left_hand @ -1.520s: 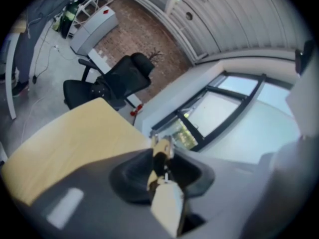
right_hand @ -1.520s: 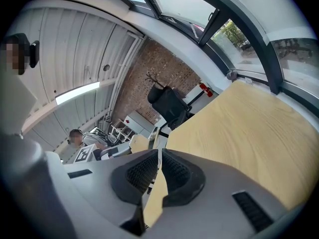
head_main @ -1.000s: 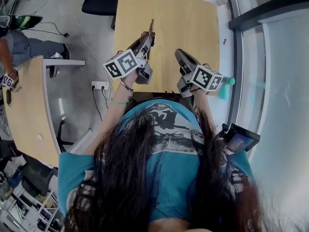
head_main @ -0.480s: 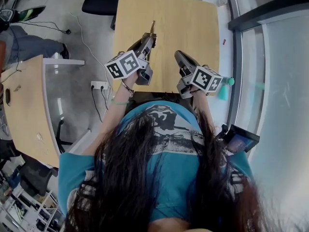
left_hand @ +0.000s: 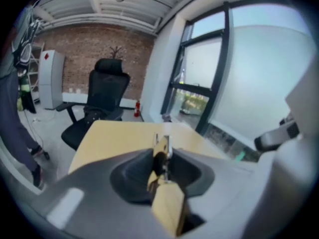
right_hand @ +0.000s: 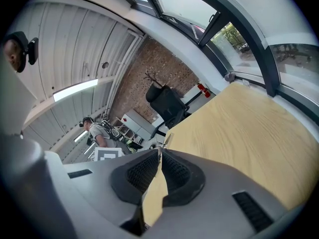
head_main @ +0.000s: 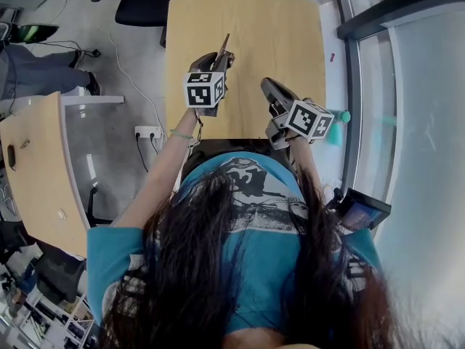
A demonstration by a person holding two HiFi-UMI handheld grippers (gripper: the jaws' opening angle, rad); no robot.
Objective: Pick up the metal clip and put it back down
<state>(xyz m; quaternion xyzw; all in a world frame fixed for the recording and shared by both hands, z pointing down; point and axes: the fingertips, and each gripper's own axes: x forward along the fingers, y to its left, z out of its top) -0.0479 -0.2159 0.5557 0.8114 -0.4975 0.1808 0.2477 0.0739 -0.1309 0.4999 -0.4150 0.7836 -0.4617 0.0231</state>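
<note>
The metal clip [head_main: 224, 44] is a thin brass-and-steel piece that sticks out past the tip of my left gripper [head_main: 220, 58], above the wooden table [head_main: 269, 42]. In the left gripper view the clip [left_hand: 161, 159] stands edge-on between the dark pads, and the left gripper [left_hand: 162, 153] is shut on it. My right gripper [head_main: 269, 87] hovers over the table's near edge, to the right of the left one. In its own view the right gripper [right_hand: 159, 152] has its ribbed pads pressed together with nothing between them.
A black office chair [head_main: 152, 6] stands beyond the table's far left corner. A glass window wall [head_main: 378, 86] runs along the right side. A second wooden desk [head_main: 36, 173] is at the left, with a person [head_main: 29, 71] standing beside it.
My left gripper has turned so its marker cube faces more upward, and it sits slightly further left. The clip stays clamped in it. The right gripper has barely moved.
</note>
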